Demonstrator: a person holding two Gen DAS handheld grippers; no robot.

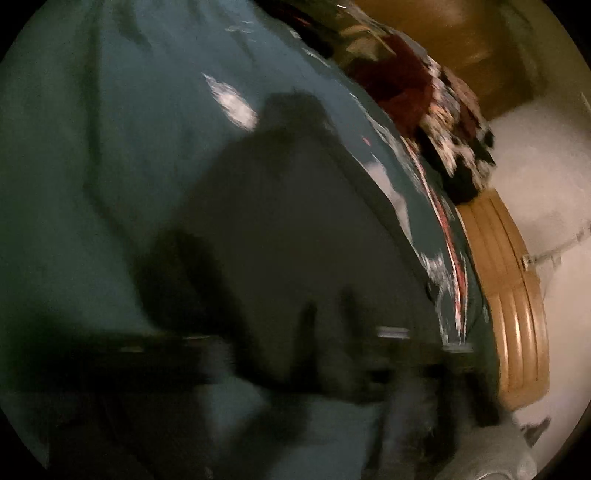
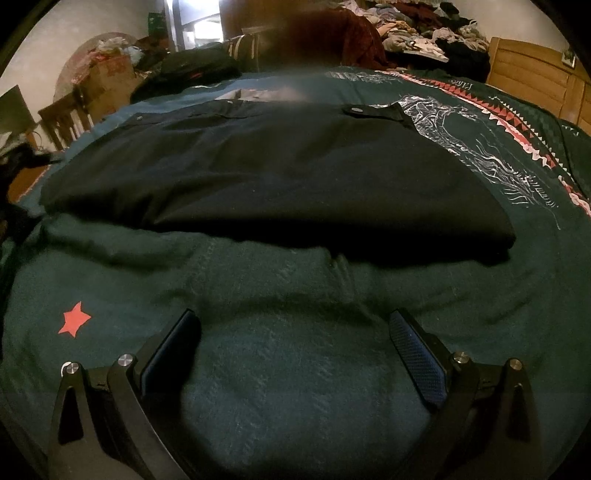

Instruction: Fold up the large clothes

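So the dark shirt (image 2: 273,173) is lying flat on the bed's teal blanket (image 2: 295,369), folded edge facing me. My right hand-held gripper (image 2: 295,332) sits just short of that edge, jaws spread wide with nothing in them, only bare blanket between the pads. Plenty of open blanket on my side of the shirt, less beyond its right edge, where the white print and red zigzag border run. Behind the shirt there's a clothes pile (image 2: 424,33) and a wooden headboard (image 2: 535,70). Left hand-held gripper (image 1: 328,306) is a blurry mess but closed up; can't tell if it's got cloth.
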